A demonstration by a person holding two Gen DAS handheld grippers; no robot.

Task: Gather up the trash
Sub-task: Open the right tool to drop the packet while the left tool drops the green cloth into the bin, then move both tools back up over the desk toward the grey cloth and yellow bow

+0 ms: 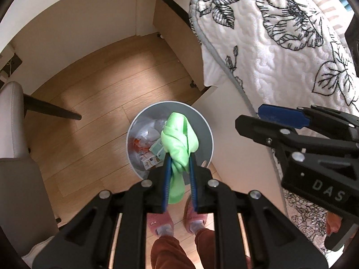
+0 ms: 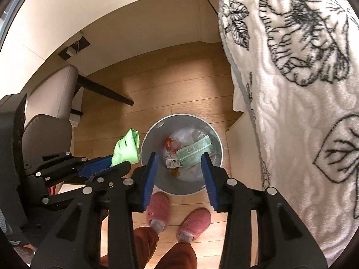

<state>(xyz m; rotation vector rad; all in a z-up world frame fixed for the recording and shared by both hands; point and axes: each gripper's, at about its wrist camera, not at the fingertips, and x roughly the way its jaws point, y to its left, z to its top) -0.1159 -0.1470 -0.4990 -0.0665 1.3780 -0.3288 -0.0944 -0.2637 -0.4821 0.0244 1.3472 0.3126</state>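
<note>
Bin: a round grey waste bin (image 2: 215,143) stands on the wooden floor (image 1: 94,94), just in front of the person's pink slippers (image 2: 157,206) and close beside the bed.
Bin contents: crumpled clear plastic (image 2: 186,136), a scrap with orange print (image 2: 169,144), a long pale green carton (image 2: 195,152) lying across the top and a small white box (image 2: 173,163) beside it — all loose inside the bin.
Left claw: the left claw (image 1: 180,157) is clenched on a bright green cloth (image 1: 179,141), its blue pads pressing the bunched fabric from both sides; the cloth hangs between them, knotted above and trailing below.
Cloth position: in the left wrist view it hangs over the bin's mouth; in the right wrist view it shows to the left of the rim, so I cannot tell whether it is directly above the opening.
Right claw: the right claw (image 2: 179,157) is released — blue pads stand apart with nothing between them, the bin showing through the gap.
Writing: the letters "DAS" (image 1: 328,190) read on the black body of the right claw in the left wrist view; print on the carton and box is too small to read.
Surroundings: a white quilted bedspread (image 1: 280,44) with black flower outlines hangs on the right; a grey chair (image 2: 56,103) with a dark leg stands at left.
</note>
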